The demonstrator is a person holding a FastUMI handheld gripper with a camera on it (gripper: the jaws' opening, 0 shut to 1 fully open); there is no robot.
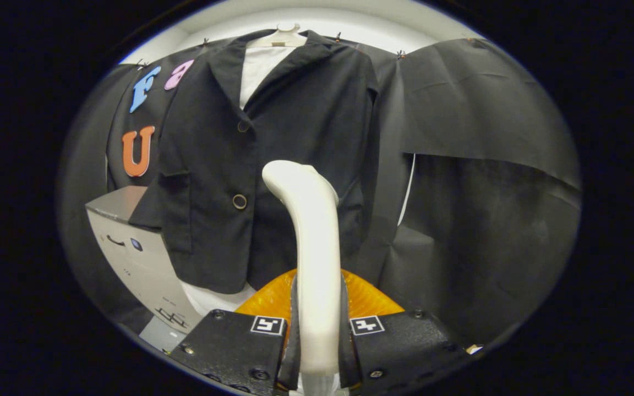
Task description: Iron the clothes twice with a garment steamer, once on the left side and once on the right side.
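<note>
Gripping the steamer (317, 242) upright, tool (317, 335) clamped, before the jacket (273, 148).

White garment steamer (310, 231) stands upright before a dark buttoned jacket (273, 165) hanging on a form.

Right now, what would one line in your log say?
claw: shut on white plastic steamer handle | steamer head: near black jacket front, contact unclear | orange base: below

Open gap between steamer (311, 231) and jacket (273, 159).
</note>
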